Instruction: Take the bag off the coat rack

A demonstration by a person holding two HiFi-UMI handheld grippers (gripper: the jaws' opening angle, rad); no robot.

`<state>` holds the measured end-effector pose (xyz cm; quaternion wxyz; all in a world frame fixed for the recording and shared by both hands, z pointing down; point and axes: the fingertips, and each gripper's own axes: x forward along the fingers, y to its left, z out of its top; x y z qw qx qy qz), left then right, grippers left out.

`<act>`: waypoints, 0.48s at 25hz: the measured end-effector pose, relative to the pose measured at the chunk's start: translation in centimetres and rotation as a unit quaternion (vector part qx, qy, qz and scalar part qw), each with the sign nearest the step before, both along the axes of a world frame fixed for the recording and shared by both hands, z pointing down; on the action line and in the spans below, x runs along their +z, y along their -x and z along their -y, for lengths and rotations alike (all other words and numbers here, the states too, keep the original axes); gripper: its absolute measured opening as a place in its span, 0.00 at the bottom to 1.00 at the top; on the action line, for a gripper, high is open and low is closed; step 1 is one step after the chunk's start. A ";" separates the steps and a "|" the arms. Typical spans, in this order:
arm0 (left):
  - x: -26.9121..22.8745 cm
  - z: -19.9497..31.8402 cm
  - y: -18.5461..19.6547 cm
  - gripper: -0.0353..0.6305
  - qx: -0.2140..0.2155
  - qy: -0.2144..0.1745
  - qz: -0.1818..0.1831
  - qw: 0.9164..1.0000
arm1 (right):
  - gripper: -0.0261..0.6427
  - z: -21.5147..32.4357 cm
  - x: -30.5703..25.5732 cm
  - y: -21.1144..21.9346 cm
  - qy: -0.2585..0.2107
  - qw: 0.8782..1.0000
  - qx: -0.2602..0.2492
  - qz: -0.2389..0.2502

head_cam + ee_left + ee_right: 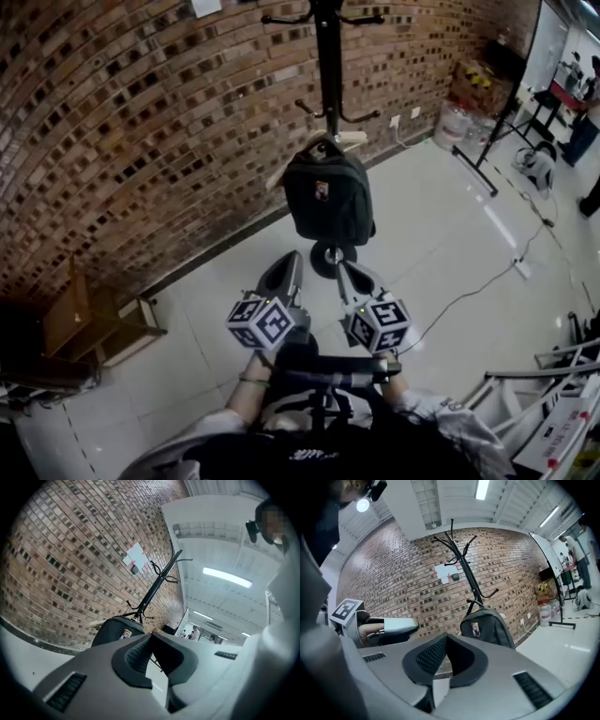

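At the bottom centre of the head view I hold my left tool (289, 267) and right tool (347, 274) side by side, each with its jaws closed together on nothing, both aimed forward. Beyond them, mid-frame, the black bag (328, 197) hangs, seemingly by its top handle, from a low hook of the coat rack (327, 56), apart from both tools. I judge this the approach: next I must open a tool, reach the handle and lift it off the hook. A glossy pale floor (441, 234) lies below, with a brick wall (141, 122) behind.
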<state>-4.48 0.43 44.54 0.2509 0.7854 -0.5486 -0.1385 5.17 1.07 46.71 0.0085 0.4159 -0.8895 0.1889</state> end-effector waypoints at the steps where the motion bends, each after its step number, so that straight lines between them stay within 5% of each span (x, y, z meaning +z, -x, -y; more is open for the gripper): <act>1: 0.1 0.7 0.3 0.07 -0.002 0.001 0.004 1.000 | 0.04 0.6 0.1 0.0 0.002 1.000 0.002 -0.001; 4: 0.6 3.3 1.0 0.06 0.007 0.001 -0.003 1.000 | 0.04 2.7 0.6 0.1 0.004 1.000 0.014 -0.004; 12: -1.3 13.3 2.0 0.07 0.078 -0.024 -0.119 0.990 | 0.04 11.3 1.2 0.0 0.007 0.997 0.078 -0.015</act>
